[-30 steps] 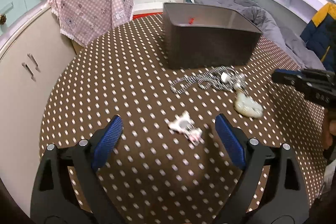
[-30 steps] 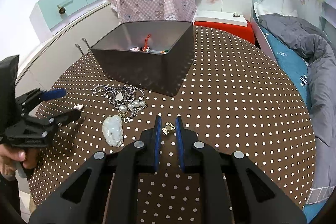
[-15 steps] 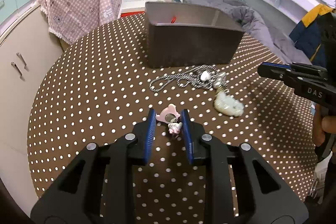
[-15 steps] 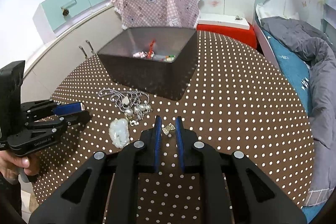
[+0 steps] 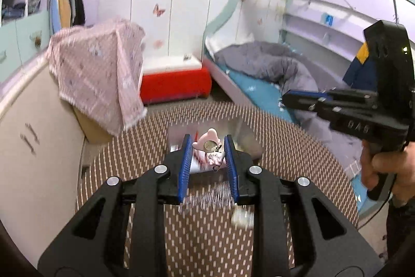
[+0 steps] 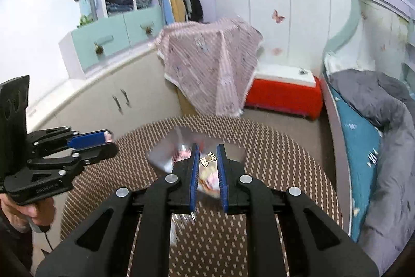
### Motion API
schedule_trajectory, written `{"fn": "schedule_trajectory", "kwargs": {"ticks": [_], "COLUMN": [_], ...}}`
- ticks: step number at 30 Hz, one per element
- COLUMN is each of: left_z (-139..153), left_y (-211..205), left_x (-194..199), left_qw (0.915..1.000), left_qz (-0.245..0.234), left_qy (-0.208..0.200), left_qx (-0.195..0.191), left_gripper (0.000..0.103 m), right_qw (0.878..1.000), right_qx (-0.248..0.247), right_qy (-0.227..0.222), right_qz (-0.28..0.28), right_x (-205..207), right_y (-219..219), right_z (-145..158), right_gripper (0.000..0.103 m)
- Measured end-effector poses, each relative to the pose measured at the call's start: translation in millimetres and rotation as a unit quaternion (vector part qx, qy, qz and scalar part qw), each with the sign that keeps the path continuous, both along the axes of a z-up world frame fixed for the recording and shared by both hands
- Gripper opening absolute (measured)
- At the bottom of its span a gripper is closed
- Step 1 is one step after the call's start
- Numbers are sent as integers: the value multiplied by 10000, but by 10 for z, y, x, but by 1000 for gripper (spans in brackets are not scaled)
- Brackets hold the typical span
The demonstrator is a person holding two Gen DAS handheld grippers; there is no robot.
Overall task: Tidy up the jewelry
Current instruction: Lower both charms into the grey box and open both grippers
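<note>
My left gripper (image 5: 207,149) is shut on a pink and white charm (image 5: 210,148), held up in the air over the dotted round table (image 5: 135,155). My right gripper (image 6: 207,159) is shut on a small gold earring (image 6: 207,159), also lifted. Below both lies the dark jewelry box (image 6: 166,156), blurred, with bits of jewelry inside. In the left wrist view a blurred silver chain (image 5: 207,197) and a pale jade pendant (image 5: 241,218) lie on the table under the gripper. The right gripper (image 5: 285,98) also shows at the right, the left gripper (image 6: 110,140) at the left of the right wrist view.
A pink checked cloth (image 5: 101,72) hangs over something behind the table. A red and white bench (image 5: 176,82) stands by the wall, a bed with a grey duvet (image 6: 384,108) at the right, cream cabinets (image 6: 103,105) at the left. A person's hand (image 5: 384,168) holds the right tool.
The left gripper closed on the pink charm. Both grippers then rose off the table with their pieces, so the box and table now lie lower in view and blurred.
</note>
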State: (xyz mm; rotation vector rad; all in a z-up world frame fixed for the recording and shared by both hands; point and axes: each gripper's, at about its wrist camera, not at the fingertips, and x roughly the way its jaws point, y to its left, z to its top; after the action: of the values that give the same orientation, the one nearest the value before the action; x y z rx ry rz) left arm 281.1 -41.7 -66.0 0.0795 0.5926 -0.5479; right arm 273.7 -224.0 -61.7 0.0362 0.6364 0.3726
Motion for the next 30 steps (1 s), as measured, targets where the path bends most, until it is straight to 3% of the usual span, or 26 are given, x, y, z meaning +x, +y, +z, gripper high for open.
{"fn": "schedule_trajectory", "kwargs": {"ticks": [6,7,9,13,14,16,30], "left_z": [-25,-79,-130,-145,-139,-117,58], "left_y": [-219,-258,-234,-119,-90,-18,250], "left_x": [420,514,575,586,572,526,40], "left_qw": [9995,9988,9979,9967,9964,9956,9921], "left_qz": [123,155,429,655,716,857,1249], "left_qy": [294,449,473,475,449,381,-86], "left_qx": [48,102,135,-21,-15,18,-37], "left_gripper": [29,57,93,93,93,93,93], "right_qw": [9990,9987,9974,9952,9948,9939,9960], "right_qx": [259,283,434,636,710,829,681], "right_qy": [308,381,572,687,661,603,185], "right_qz": [172,160,88,-271,-314,-416,-547], "right_x": [363,411,501,552,524,476,86], "right_y": [64,67,21,-109,-152,-223,-212], "right_z": [-28,-61,-134,-215,-212,-196,14], "right_gripper": [12,13,17,76,86,95,95]}}
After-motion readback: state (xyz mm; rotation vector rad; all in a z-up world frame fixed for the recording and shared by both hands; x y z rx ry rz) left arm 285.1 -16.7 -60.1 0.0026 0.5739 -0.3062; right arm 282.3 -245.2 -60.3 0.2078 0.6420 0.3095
